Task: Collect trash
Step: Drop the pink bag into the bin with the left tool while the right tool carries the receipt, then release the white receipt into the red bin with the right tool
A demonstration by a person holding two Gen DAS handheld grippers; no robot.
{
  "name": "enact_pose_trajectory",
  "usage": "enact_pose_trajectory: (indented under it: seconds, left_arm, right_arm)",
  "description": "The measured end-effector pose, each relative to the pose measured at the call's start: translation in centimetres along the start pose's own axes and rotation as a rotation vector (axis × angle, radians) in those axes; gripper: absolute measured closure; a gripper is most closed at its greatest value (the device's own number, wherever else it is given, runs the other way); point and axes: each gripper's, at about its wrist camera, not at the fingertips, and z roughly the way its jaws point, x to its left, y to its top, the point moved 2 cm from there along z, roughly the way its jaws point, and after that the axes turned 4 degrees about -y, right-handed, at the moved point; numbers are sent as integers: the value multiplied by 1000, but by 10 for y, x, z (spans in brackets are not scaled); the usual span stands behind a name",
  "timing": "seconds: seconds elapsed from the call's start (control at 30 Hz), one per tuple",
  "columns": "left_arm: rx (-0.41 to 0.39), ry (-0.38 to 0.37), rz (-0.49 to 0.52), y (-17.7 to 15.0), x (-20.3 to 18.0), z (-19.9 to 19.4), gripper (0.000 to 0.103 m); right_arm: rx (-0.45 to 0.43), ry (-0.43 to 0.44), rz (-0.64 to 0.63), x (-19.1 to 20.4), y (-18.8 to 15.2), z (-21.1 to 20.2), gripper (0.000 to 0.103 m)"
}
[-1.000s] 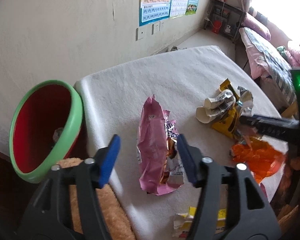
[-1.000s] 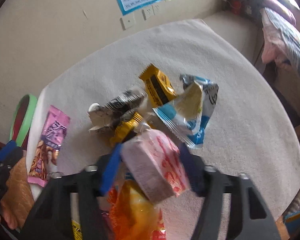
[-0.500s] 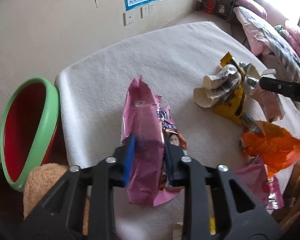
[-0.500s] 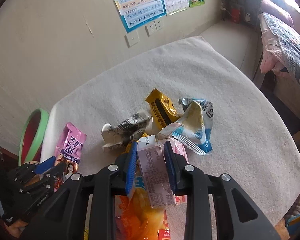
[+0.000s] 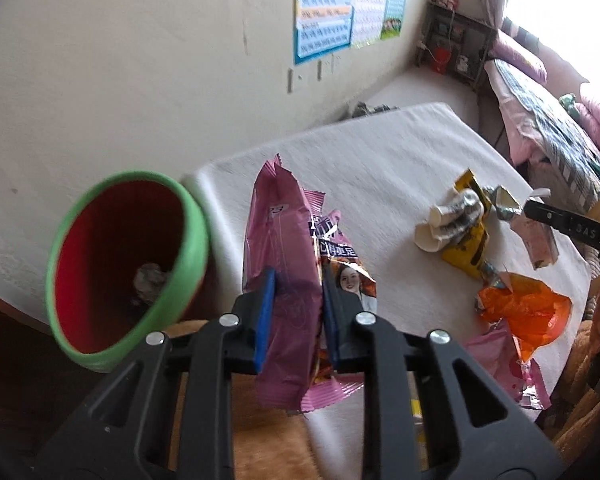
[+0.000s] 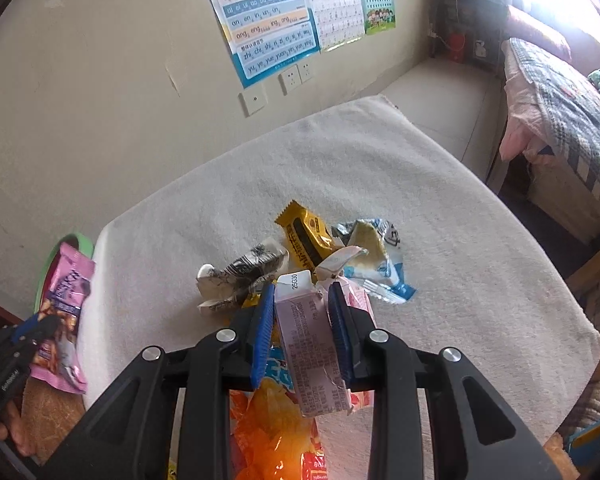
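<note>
My left gripper point(image 5: 296, 276) is shut on a pink snack wrapper point(image 5: 284, 252), lifted off the white towel-covered table point(image 5: 380, 168). Just left of it stands a green-rimmed red bin point(image 5: 120, 256) with crumpled paper inside. My right gripper point(image 6: 302, 292) is shut on a flattened pink drink carton point(image 6: 312, 340), held above an orange wrapper point(image 6: 268, 412). In the right wrist view the left gripper point(image 6: 40, 326) with its pink wrapper point(image 6: 66, 292) hangs at the table's left edge. In the left wrist view the carton point(image 5: 538, 240) shows at the far right.
On the table lie a yellow wrapper point(image 6: 304, 236), a crumpled black-and-white wrapper point(image 6: 240, 276), a blue-and-white wrapper point(image 6: 376, 264) and another pink wrapper point(image 5: 508, 364). A brown plush thing point(image 5: 268, 432) sits below the table's near edge. A bed point(image 6: 560, 120) stands to the right.
My left gripper closed on the pink wrapper and lifted it off the table, nearer the bin. My right gripper tightened on the pink carton and raised it slightly.
</note>
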Motion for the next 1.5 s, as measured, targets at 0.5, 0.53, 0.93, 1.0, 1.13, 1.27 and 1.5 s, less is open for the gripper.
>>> enact_pose_trajectory:
  seconds: [0.5, 0.53, 0.93, 1.0, 1.13, 1.27, 1.5]
  left_arm:
    - [-49, 63, -86, 3, 48, -16, 82]
    - [-50, 70, -90, 3, 51, -16, 82]
    - [-70, 147, -218, -4, 116, -20, 82]
    - [-71, 162, -250, -6, 131, -19, 82]
    - [-61, 186, -300, -12, 153, -15, 82]
    - [-46, 206, -349, -20, 172, -12, 82]
    - [-26, 236, -408, -31, 195, -8, 82]
  right_arm:
    - [-89, 77, -42, 50, 18, -43, 76]
    - [-89, 83, -48, 55, 18, -43, 76]
    - [-49, 250, -161, 162, 27, -30, 76]
    - [-33, 283, -181, 182, 29, -25, 76]
    - [14, 358, -207, 225, 31, -12, 76]
    - [69, 456, -204, 271, 38, 4, 76]
    - [149, 602, -150, 325, 50, 22, 74]
